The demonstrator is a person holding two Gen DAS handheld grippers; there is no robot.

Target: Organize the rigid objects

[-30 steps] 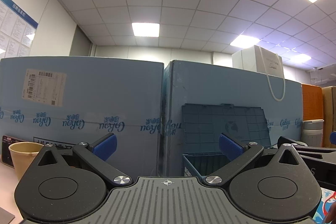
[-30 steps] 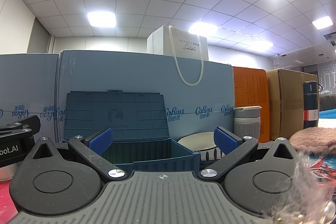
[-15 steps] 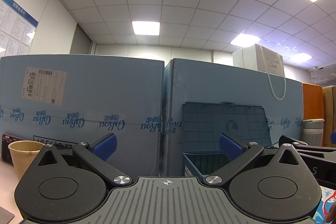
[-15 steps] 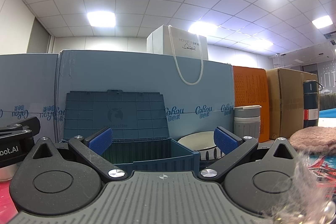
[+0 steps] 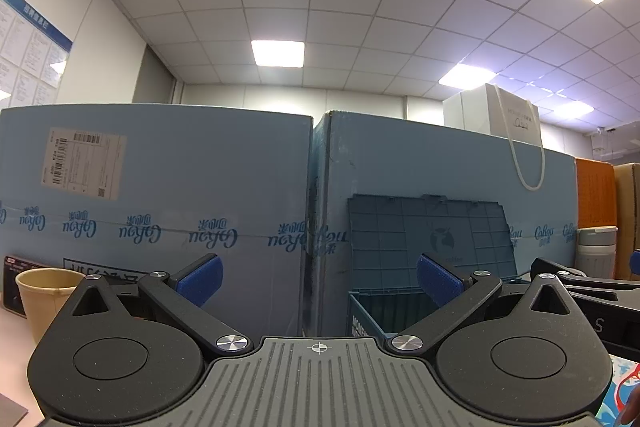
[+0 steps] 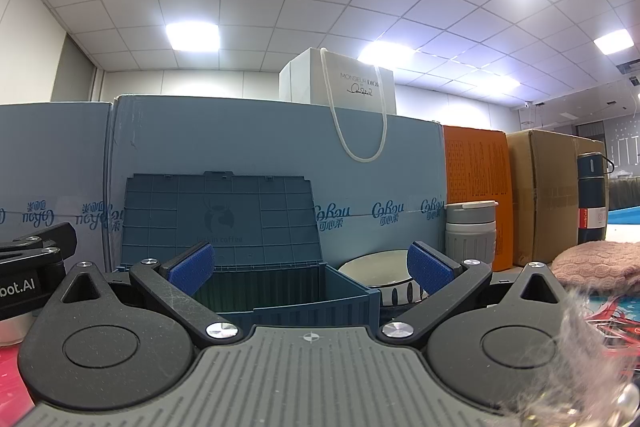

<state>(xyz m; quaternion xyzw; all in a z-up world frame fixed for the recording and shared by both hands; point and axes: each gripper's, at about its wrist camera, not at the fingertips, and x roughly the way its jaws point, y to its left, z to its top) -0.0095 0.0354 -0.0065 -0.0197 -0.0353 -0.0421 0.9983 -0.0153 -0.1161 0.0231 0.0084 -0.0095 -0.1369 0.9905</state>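
My left gripper (image 5: 318, 279) is spread wide, jaws released, nothing between the blue pads (image 5: 200, 277). Same story on my right gripper (image 6: 310, 269): jaws apart and bare. Straight ahead of the right one sits the blue storage crate (image 6: 296, 301), lid (image 6: 220, 217) swung up and leaning back against the big light-blue cartons (image 6: 260, 147) behind it. From the left wrist view that same crate (image 5: 384, 307) is off to the right of centre, its near corner just past my right-hand pad.

Just beside the crate on its right, a pale bowl (image 6: 376, 269) with a striped side, partly hidden by my right pad. Behind that bowl stands a grey lidded cup (image 6: 472, 237), in front of an orange box (image 6: 476, 167). Farther right, a dark flask (image 6: 592, 199) stands upright against a brown carton (image 6: 548, 187). A pink knitted thing (image 6: 592, 263) lies low at the right edge; whether it rests on the worktop I can't quite make out.

Far left in the left wrist view, a paper cup (image 5: 44, 297) stands upright on the worktop (image 5: 12, 355). A white gift bag (image 6: 352, 83) tops the blue cartons.
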